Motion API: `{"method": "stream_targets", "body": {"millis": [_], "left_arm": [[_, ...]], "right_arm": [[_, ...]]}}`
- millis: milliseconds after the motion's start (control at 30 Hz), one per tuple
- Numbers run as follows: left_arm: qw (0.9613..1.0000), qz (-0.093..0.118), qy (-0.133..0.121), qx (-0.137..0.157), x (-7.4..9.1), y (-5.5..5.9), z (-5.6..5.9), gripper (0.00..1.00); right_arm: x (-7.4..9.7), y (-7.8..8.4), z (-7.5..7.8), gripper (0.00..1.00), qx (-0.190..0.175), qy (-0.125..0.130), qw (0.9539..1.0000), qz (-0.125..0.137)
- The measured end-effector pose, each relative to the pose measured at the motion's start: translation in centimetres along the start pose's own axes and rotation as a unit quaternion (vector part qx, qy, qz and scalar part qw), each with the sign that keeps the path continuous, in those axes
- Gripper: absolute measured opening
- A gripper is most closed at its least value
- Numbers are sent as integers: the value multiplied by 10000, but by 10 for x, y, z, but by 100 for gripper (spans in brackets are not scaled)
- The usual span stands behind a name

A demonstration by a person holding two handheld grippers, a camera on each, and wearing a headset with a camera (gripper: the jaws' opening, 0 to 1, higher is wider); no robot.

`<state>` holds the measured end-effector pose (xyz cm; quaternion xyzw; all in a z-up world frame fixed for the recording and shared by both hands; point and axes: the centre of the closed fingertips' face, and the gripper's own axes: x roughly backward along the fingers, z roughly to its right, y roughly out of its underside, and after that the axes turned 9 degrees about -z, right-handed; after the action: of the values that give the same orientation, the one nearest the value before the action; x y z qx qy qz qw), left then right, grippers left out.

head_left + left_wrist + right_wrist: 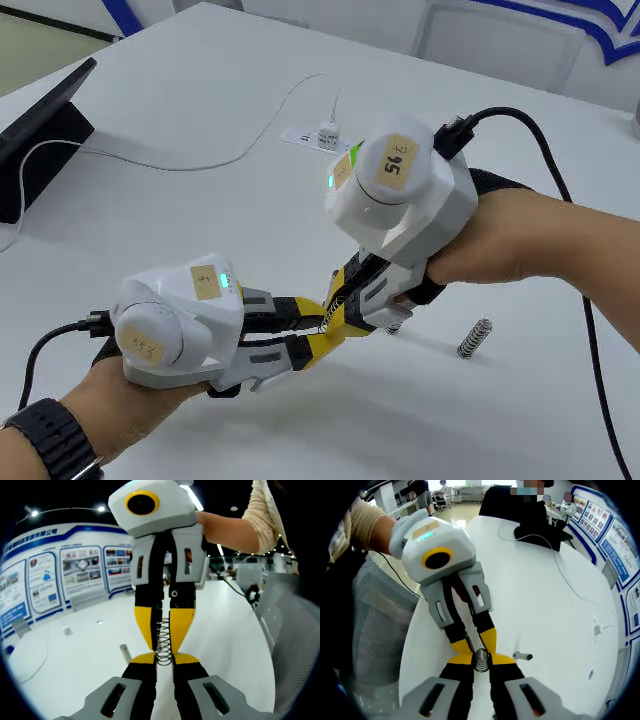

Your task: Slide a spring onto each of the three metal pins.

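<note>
Pin (468,643) barely visible between left claw (163,659) tips, which grip it; right claw (480,662) is clamped narrowly round spring (163,635)

Left gripper (318,338), held in the left hand (130,400) near the table's front edge, points right. Right gripper (343,300), in the right hand (485,240), angles down and left. Tips meet, both pairs of jaws drawn narrow on one spring (163,639).

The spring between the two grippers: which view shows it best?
The left gripper view: the spring shows lengthwise, with every coil clear. The right gripper view shows the spring end-on; the head view, a thin sliver.
</note>
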<state>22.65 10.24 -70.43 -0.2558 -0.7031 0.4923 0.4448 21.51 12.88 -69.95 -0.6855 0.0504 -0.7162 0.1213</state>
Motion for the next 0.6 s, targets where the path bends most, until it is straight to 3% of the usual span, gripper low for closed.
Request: {"method": "stream_targets", "body": {"millis": [267, 600], "left_arm": [[9999, -67, -46, 110, 2, 7, -2, 18], [9990, -147, -271, 337, 9, 16, -15, 30]], "right_arm": [[4, 2, 6, 12, -34, 62, 10000, -2], [12, 9, 17, 12, -154, 166, 9997, -11]]}}
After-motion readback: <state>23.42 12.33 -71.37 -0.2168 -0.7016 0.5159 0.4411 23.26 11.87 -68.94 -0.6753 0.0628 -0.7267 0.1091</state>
